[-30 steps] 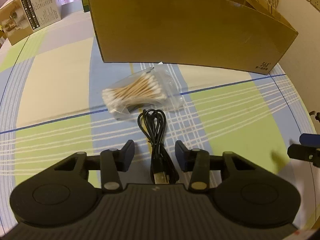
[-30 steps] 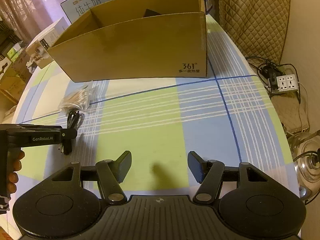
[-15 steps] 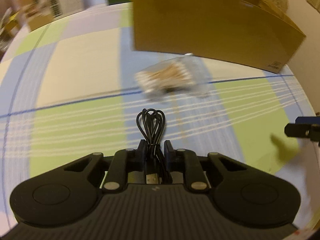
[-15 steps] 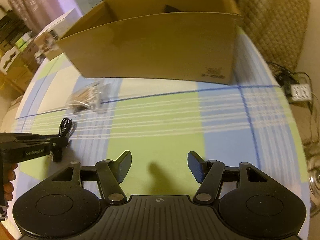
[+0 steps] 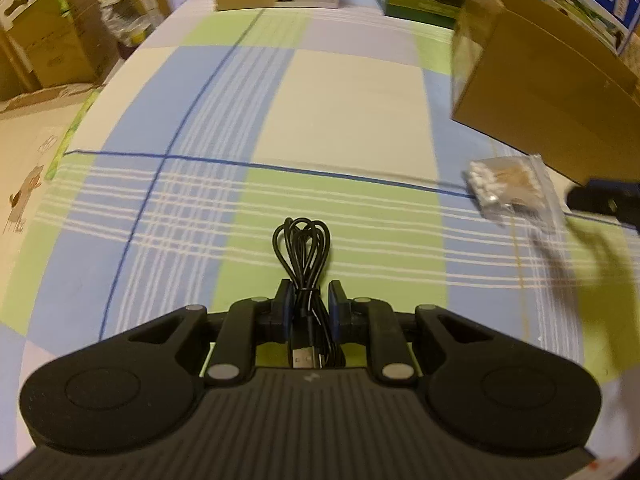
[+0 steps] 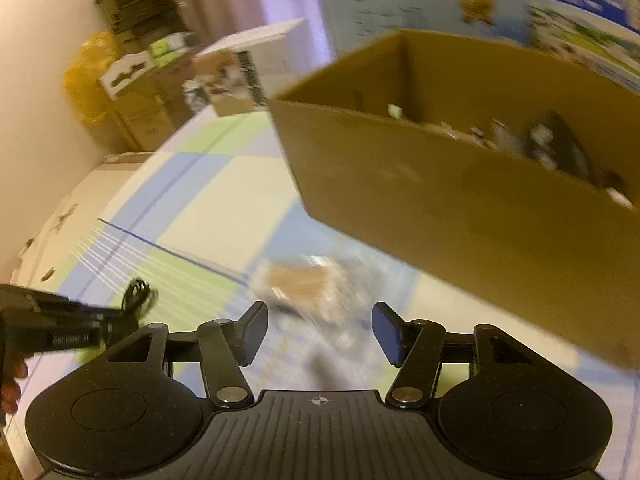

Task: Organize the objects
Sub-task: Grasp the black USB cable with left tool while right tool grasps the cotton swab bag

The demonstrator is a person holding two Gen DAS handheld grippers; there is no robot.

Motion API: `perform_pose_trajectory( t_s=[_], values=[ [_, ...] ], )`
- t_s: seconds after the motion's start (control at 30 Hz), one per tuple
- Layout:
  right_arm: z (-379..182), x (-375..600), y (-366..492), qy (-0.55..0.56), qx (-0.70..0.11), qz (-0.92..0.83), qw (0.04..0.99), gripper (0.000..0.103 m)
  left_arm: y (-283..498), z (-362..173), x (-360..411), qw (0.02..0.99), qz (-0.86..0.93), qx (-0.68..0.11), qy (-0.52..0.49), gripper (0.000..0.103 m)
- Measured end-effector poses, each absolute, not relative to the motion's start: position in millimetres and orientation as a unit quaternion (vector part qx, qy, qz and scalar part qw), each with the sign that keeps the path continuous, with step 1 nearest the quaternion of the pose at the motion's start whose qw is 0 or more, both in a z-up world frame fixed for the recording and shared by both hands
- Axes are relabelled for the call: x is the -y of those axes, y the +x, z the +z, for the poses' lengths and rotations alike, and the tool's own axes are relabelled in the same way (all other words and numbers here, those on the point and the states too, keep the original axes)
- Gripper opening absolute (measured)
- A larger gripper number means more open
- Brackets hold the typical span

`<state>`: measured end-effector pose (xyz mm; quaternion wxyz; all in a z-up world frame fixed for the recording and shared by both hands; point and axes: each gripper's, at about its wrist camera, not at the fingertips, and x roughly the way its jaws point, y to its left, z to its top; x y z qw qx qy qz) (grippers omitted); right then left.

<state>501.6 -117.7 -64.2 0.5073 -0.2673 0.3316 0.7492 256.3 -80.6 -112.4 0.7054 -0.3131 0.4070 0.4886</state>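
Fingers point(image 5: 283, 300) of the left gripper point(image 5: 309, 300) pinch a coiled black cable point(image 5: 302, 252): flat dark-blue pads press on both sides of the bundle, w/ loops fanning out ahead of the tips and a USB plug showing behind the pads. Cable is thin, glossy, round-section, wound into long narrow loops; it sits over the cloth point(image 5: 340, 100), a smooth plaid in green, blue and cream blocks w/ fine white and dark-blue lines.

Right gripper point(image 6: 320, 330) has its jaws apart and closing; nothing is pressed between the pads. Just ahead of the tips, blurred, lies a clear plastic bag point(image 6: 308, 288) of cotton swabs w/ pale wooden sticks and white tips. In the left wrist view the bag point(image 5: 508, 188) lies flat on the cloth, close to the base of the box point(image 5: 552, 100).

Box point(image 6: 460, 208) is plain brown corrugated card, open-topped, rectangular, matte. Small items show inside, too blurred to tell apart. Printed cartons stand behind it.

Left gripper also shows at lower left in the right wrist view, w/ part of a hand point(image 6: 12, 380) on its handle.
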Motion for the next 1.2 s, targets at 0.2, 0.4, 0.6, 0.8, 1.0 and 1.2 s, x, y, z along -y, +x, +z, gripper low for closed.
perform_pose_trajectory(
  t_s=[0.2, 0.4, 0.6, 0.8, 1.0, 1.2],
  values=[
    [-82.0, 74.6, 484.8, -0.263, -0.324, 0.777, 0.472, 0.056, 249.6, -112.4, 81.8, 0.702, 0.492, -0.404, -0.320, 0.015],
    [-105.7, 54.1, 490.5, -0.276, -0.348, 0.771, 0.456, 0.056, 248.6, -111.9, 81.4, 0.703, 0.487, -0.407, -0.322, 0.015],
    [-106.1, 79.2, 506.4, -0.257, -0.407, 0.762, 0.433, 0.056, 247.7, -113.5, 78.1, 0.704, 0.481, -0.407, -0.327, 0.015],
    [-102.3, 125.7, 500.8, -0.270, -0.416, 0.764, 0.413, 0.059, 248.1, -114.4, 77.4, 0.705, 0.478, -0.410, -0.328, 0.016],
    [-94.3, 137.0, 474.8, -0.335, -0.340, 0.757, 0.446, 0.063, 248.3, -114.3, 78.2, 0.705, 0.477, -0.409, -0.329, 0.016],
    [-91.1, 120.4, 465.8, -0.365, -0.262, 0.782, 0.433, 0.064, 247.0, -114.0, 79.3, 0.707, 0.476, -0.406, -0.330, 0.016]
  ],
)
